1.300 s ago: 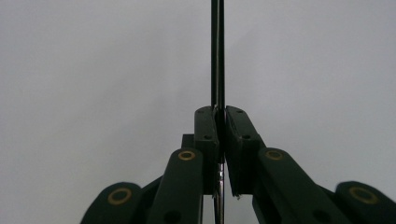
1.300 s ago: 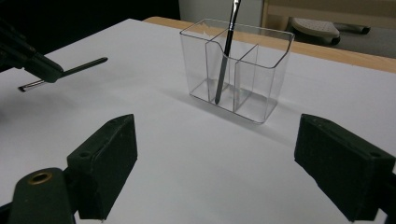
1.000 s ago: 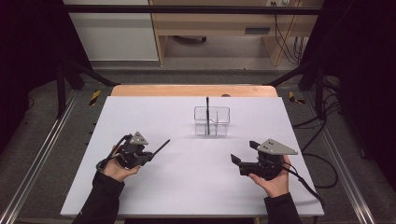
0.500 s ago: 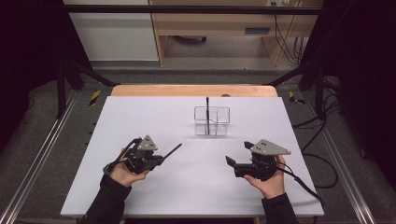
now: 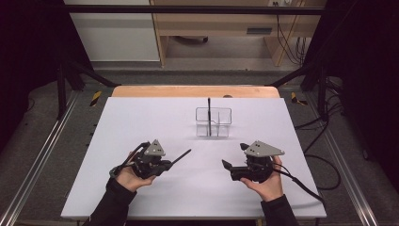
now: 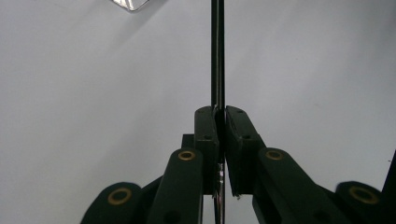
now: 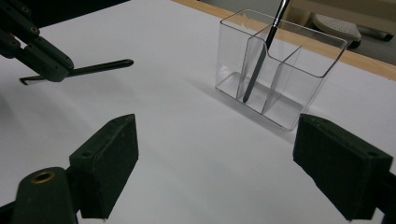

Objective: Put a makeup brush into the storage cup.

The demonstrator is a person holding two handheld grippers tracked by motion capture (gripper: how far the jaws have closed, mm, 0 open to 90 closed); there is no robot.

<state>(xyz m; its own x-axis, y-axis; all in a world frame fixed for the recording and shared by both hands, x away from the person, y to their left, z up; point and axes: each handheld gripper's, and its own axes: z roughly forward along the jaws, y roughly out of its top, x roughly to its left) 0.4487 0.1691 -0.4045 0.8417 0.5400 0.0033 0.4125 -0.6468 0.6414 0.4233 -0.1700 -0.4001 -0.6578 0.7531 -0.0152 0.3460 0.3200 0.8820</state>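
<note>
- I'm working at a lab-style recording bench: a white tabletop [image 5: 141, 122] framed by black struts [image 5: 70, 70] and metal rails [image 5: 33, 169].
- Loose cables [image 5: 291, 42] hang behind, near a wooden desk [image 5: 221, 23].
- Dark curtains flank my station.

Even overhead light falls bright on the white counter [image 5: 141, 117], while the surroundings stay dark. Beyond the right hand-held gripper [image 7: 215, 163], the clear plastic divided box [image 7: 280, 70] casts a faint shadow and glints along its rim. That gripper's own near jaws look soft and out of focus.
</note>
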